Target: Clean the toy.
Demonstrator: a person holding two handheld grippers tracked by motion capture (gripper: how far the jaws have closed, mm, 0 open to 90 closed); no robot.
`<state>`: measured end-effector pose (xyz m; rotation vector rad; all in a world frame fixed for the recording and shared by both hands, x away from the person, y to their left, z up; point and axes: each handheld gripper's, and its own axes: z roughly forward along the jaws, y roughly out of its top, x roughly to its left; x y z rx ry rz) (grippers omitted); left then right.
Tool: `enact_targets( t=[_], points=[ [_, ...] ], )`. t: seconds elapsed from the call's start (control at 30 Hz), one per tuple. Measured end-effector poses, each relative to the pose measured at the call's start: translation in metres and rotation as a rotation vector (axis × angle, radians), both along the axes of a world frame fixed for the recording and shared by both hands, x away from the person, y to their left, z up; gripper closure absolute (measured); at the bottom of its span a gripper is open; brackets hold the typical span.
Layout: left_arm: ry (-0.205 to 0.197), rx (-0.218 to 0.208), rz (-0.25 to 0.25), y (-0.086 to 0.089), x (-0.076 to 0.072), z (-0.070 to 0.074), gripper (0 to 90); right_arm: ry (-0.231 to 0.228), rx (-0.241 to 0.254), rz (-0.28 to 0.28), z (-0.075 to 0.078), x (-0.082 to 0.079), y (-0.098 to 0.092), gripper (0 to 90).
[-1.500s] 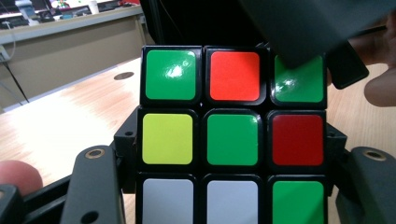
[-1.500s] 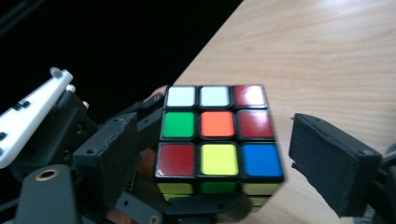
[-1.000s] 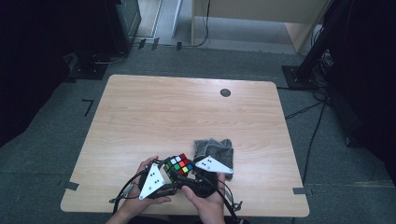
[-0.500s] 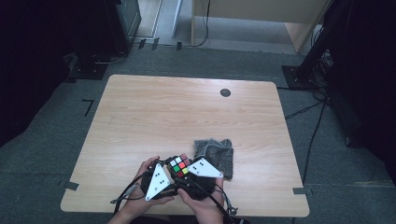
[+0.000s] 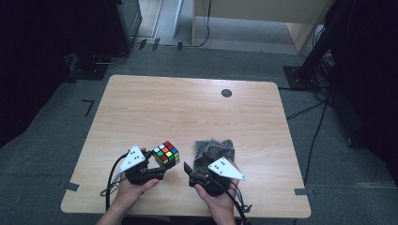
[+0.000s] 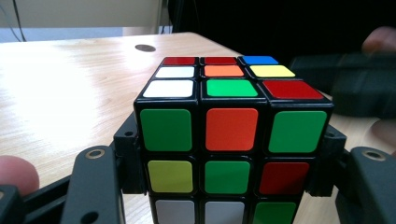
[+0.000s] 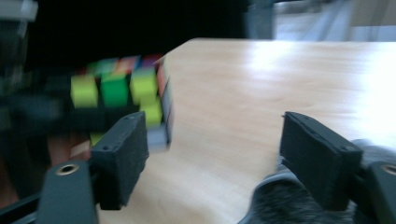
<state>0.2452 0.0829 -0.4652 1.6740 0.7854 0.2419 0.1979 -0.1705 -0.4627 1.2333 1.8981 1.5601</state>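
The left gripper [image 5: 157, 165] pinches the colourful cube [image 5: 166, 153] just above the table [image 5: 187, 108]. The right gripper [image 5: 191, 169] has just been opening, nothing inside, beside a grey cloth [image 5: 215, 148].

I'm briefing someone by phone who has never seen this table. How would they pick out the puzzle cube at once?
Start at the wooden table and go to its near edge, left of centre. There the left gripper clamps the puzzle cube by two opposite sides. Its bright multicoloured stickers set it apart from the dull grey cloth to its right.
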Motion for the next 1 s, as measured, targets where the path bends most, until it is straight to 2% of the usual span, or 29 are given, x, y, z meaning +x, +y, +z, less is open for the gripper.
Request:
enact_targets(
  t=[0.1, 0.2, 0.3, 0.4, 0.6, 0.83, 0.93, 1.0],
  points=[
    [0.019, -0.030, -0.002, -0.001, 0.000, 0.001, 34.0, 0.006, -0.014, 0.088, -0.009, -0.001, 0.013, 20.9],
    [0.029, -0.055, -0.019, -0.004, -0.002, 0.003, 33.9, 0.004, -0.008, 0.130, -0.012, -0.002, 0.026, 22.1],
    [0.032, -0.071, -0.054, -0.009, -0.004, 0.003, 33.9, -0.005, -0.013, 0.127, -0.015, -0.004, 0.033, 20.7],
    [0.054, -0.087, -0.083, -0.013, -0.005, 0.002, 33.9, -0.041, -0.006, 0.112, -0.014, -0.006, 0.036, 21.0],
    [0.078, -0.092, -0.129, -0.021, -0.008, 0.001, 33.8, -0.105, -0.026, 0.071, -0.013, -0.010, 0.039, 29.3],
    [0.103, -0.114, -0.130, -0.021, -0.007, 0.001, 33.8, -0.122, -0.029, 0.064, -0.013, -0.011, 0.038, 30.3],
    [0.106, -0.110, -0.132, -0.018, -0.006, 0.002, 33.5, -0.148, -0.063, 0.052, -0.013, -0.013, 0.038, 34.3],
    [0.093, -0.099, -0.139, -0.018, -0.006, 0.003, 32.8, -0.143, -0.055, 0.068, -0.013, -0.013, 0.037, 34.5]
  ],
)
